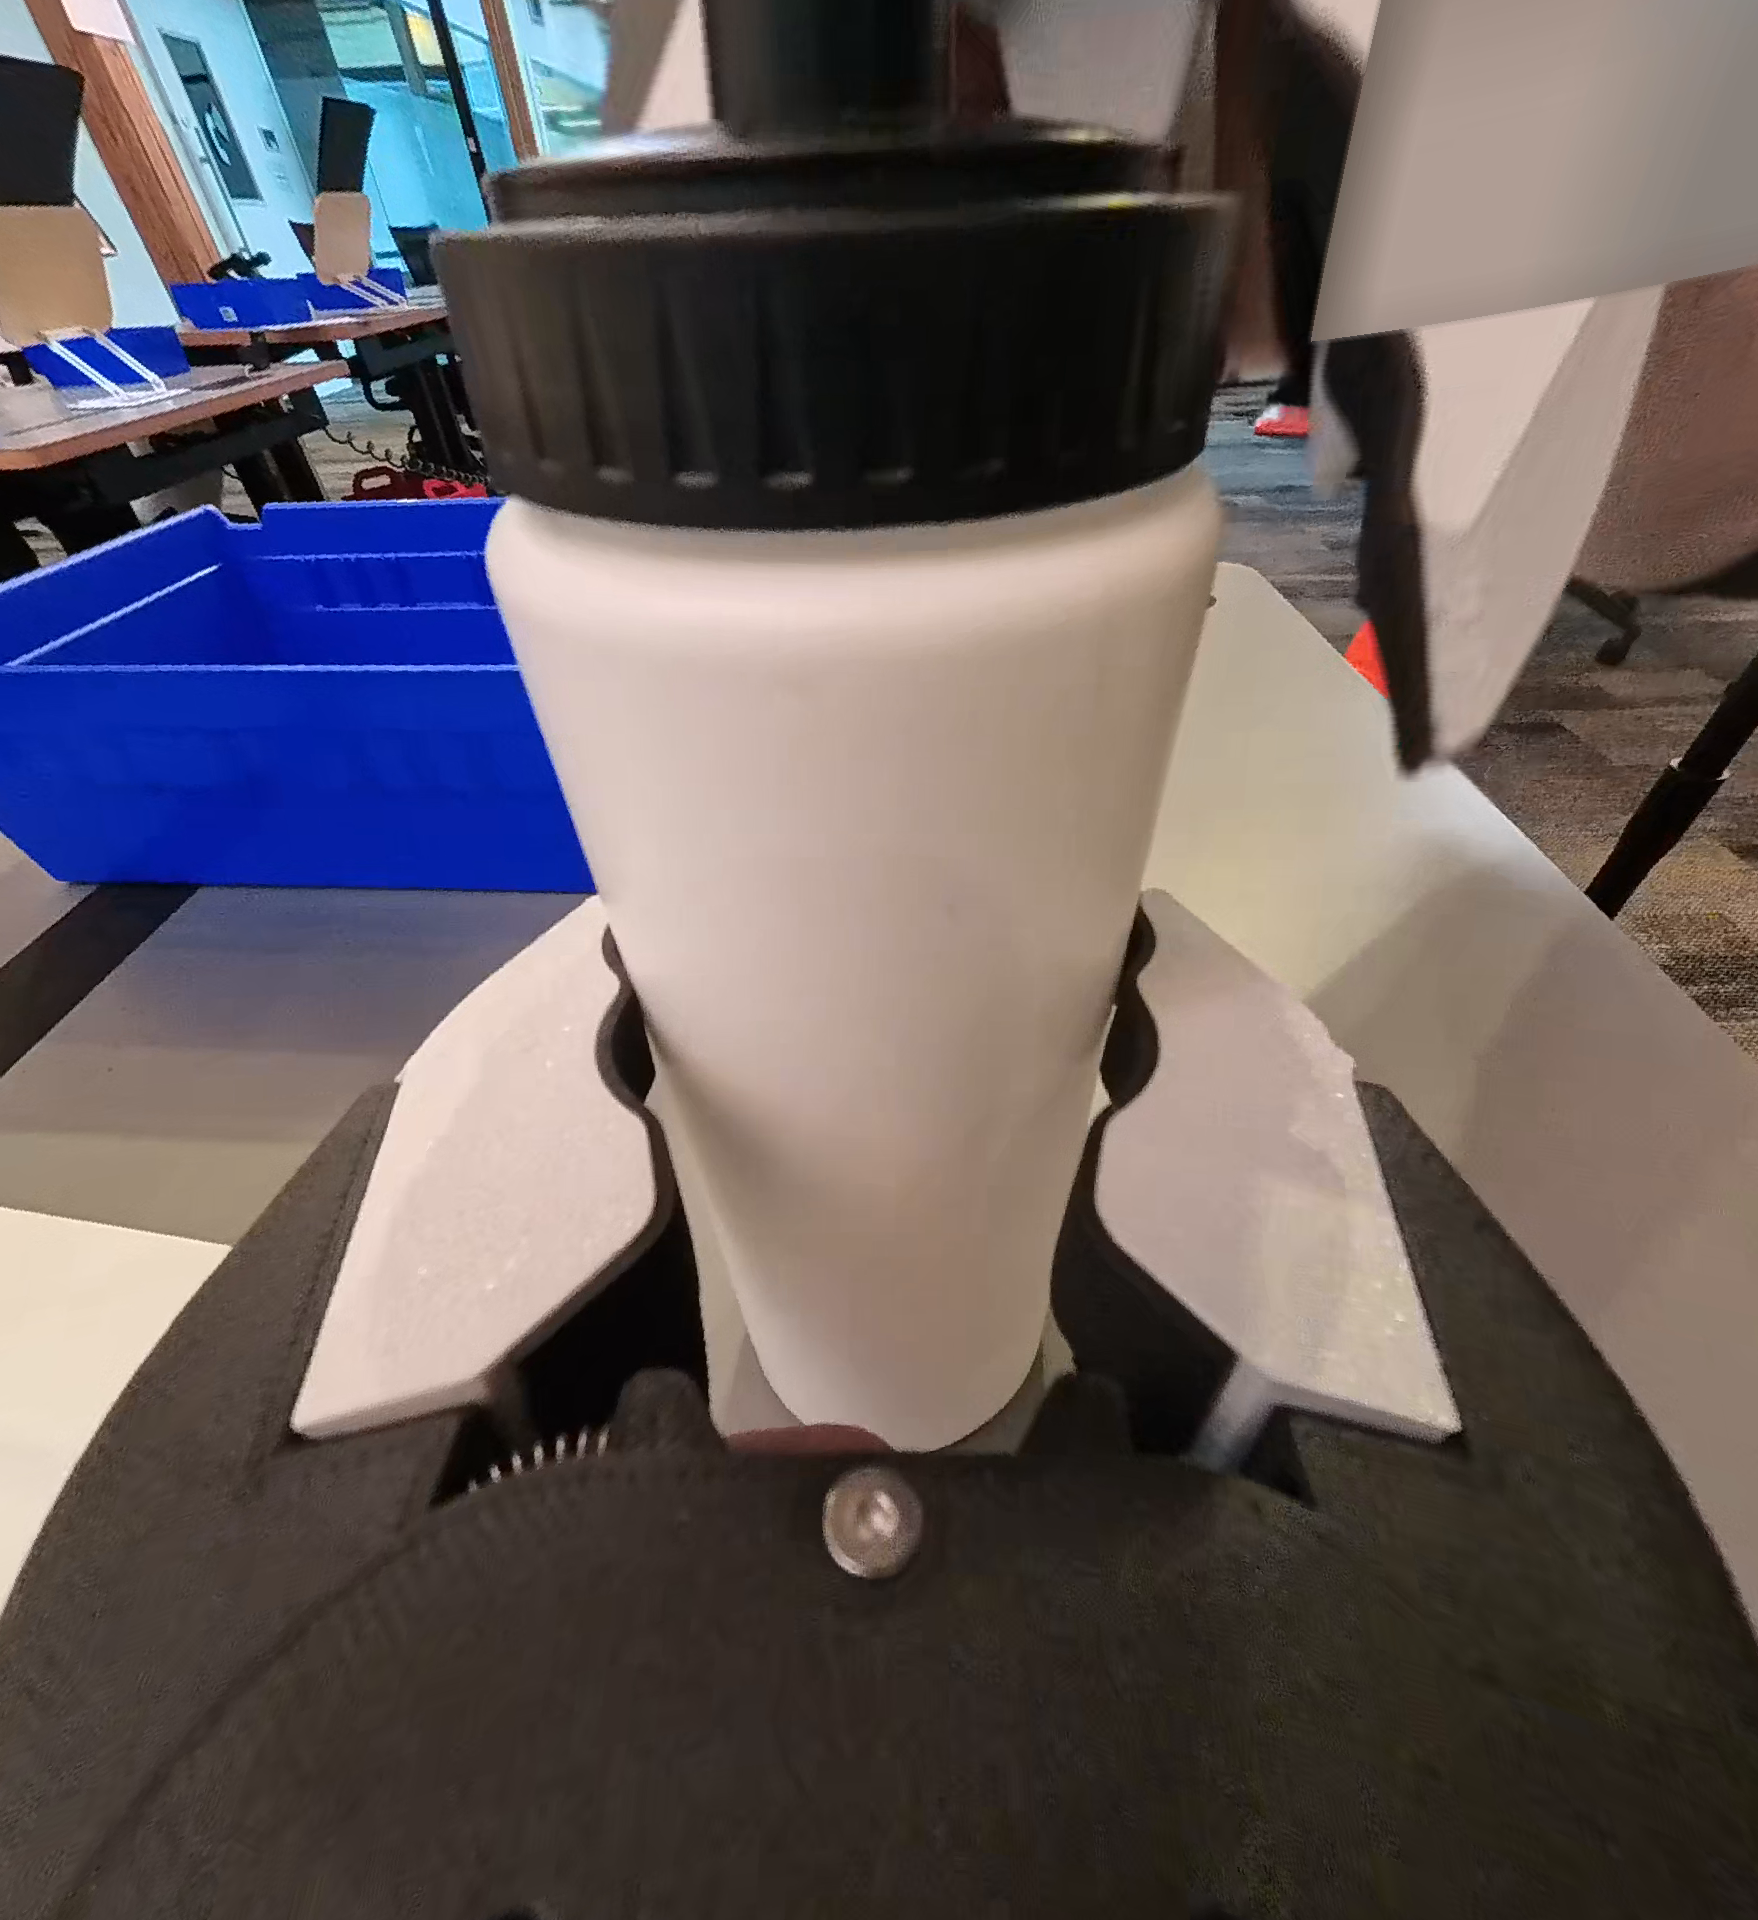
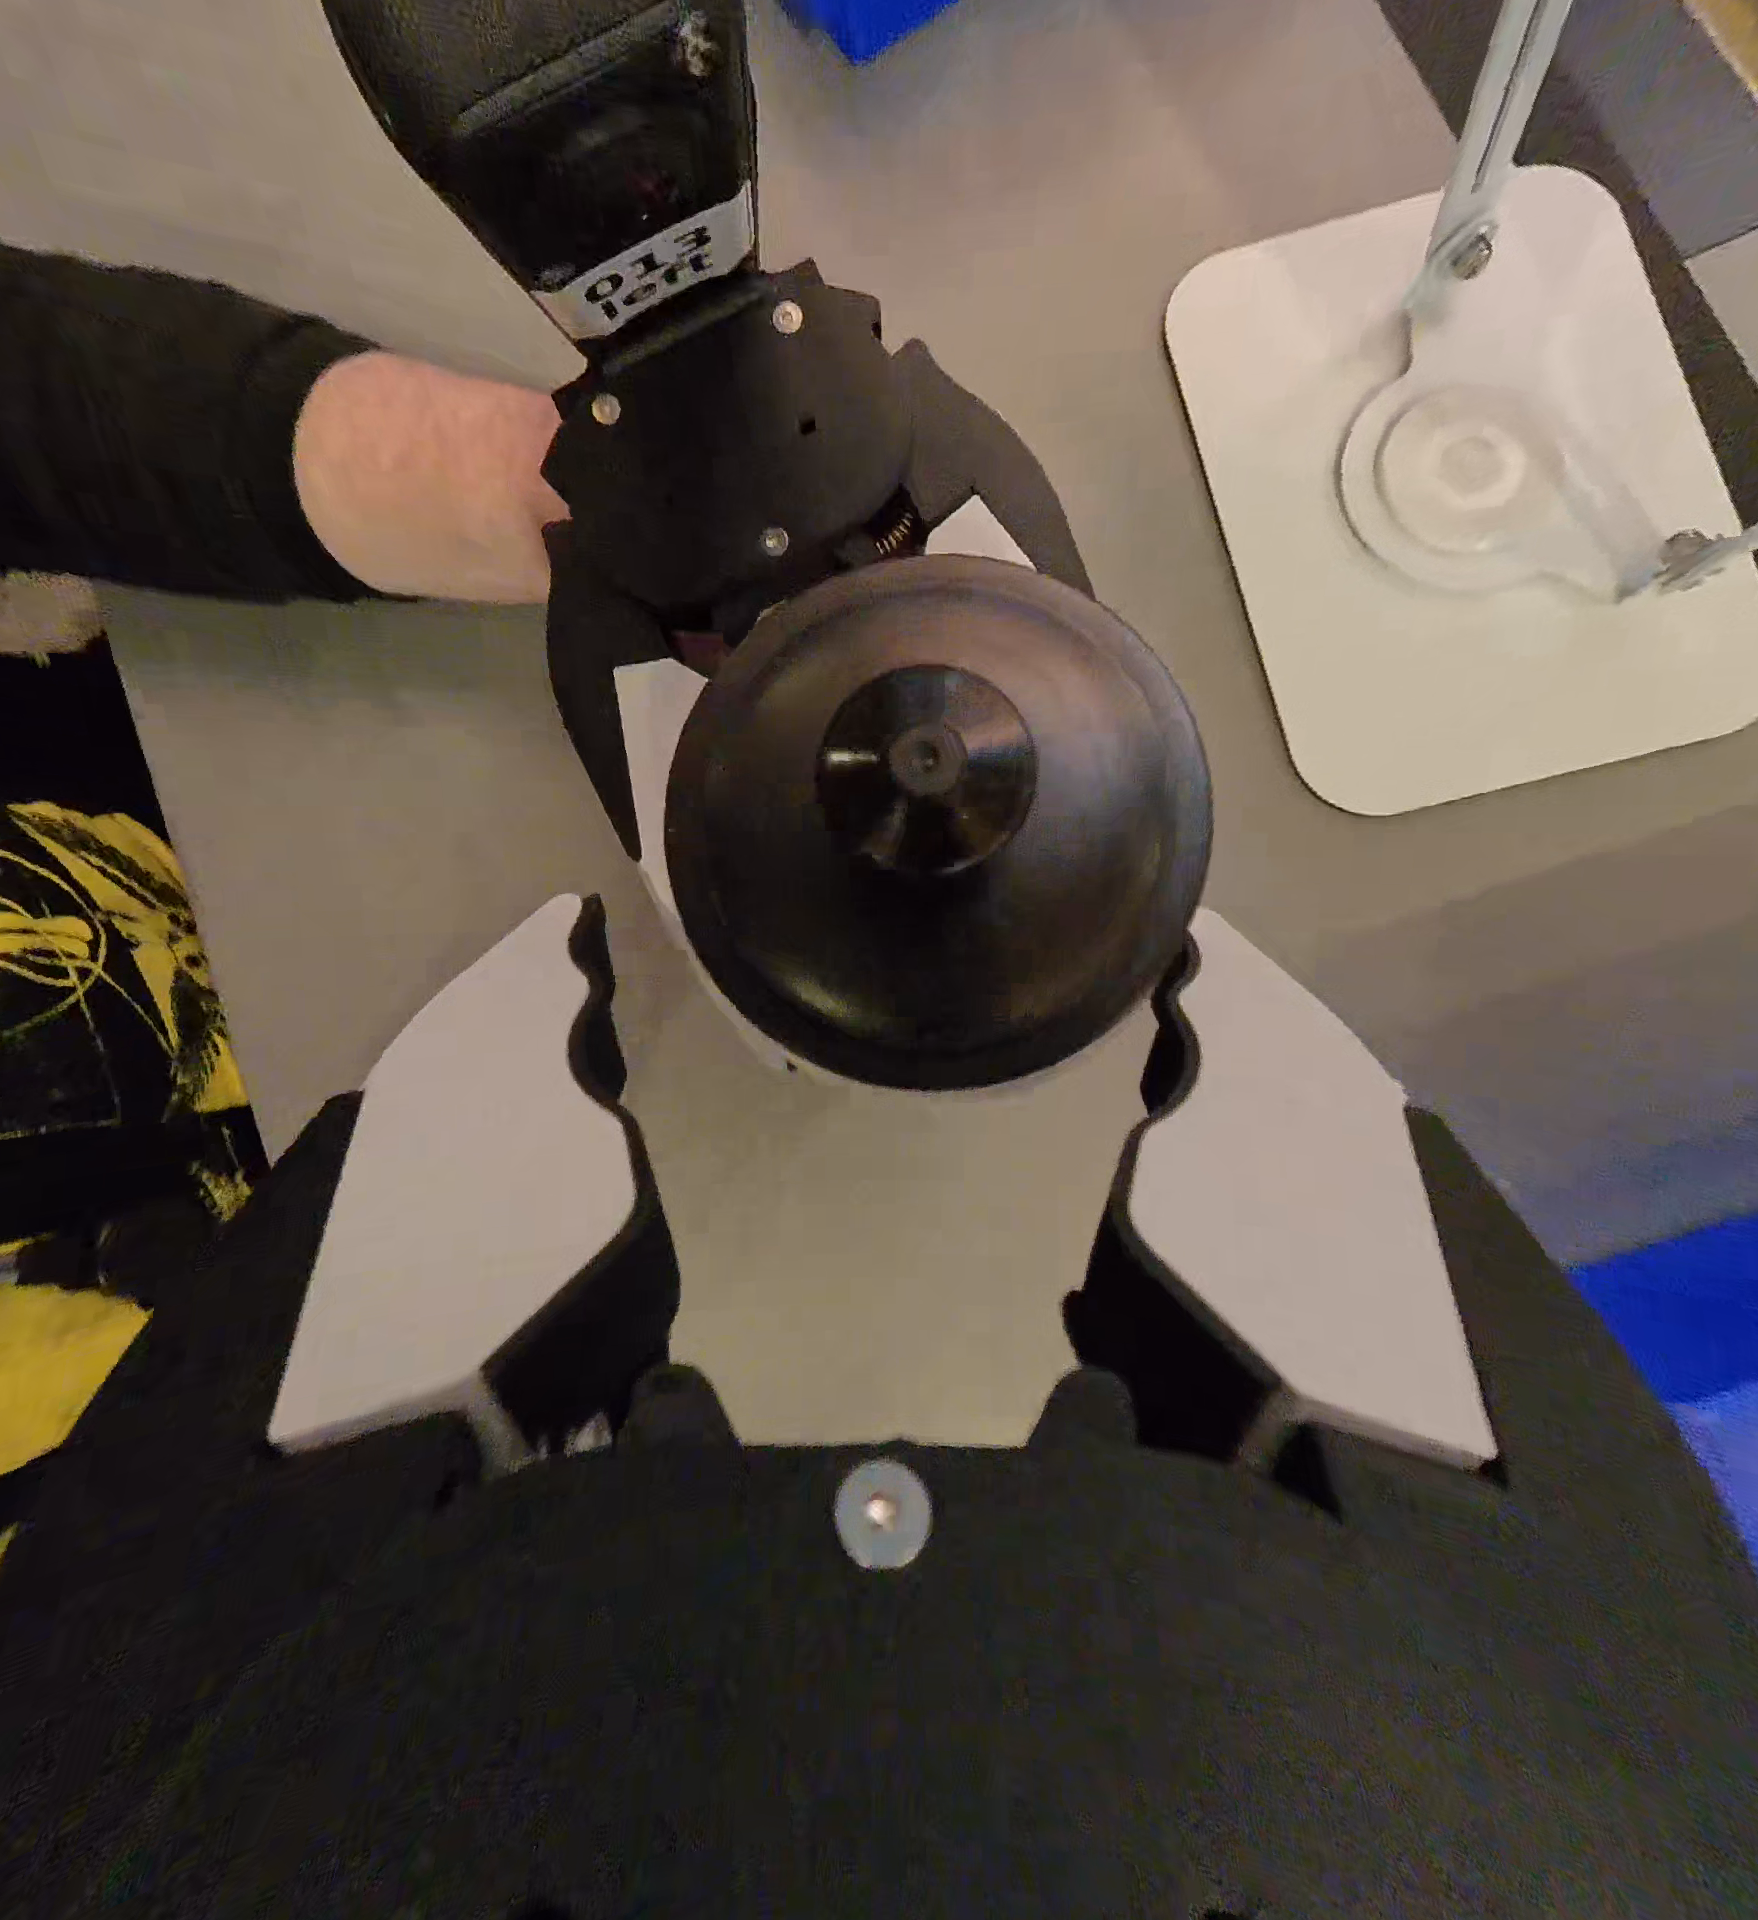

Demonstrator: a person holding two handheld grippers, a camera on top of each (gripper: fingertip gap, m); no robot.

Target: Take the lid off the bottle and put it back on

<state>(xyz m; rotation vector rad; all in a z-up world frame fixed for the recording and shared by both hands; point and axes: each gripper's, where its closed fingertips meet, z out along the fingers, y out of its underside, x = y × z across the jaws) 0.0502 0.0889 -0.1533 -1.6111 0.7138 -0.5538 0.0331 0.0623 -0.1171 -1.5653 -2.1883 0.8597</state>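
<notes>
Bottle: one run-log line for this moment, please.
bottle: upright, left claw shut on body | lid: on | right claw: open above lid, no grip

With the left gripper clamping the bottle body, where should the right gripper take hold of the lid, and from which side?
Judging from both views, grip the lid by its ribbed skirt, coming straight down from above. The right gripper is open above it, the white bottle stands upright in the left gripper, and the spout is too narrow for twisting.
</notes>
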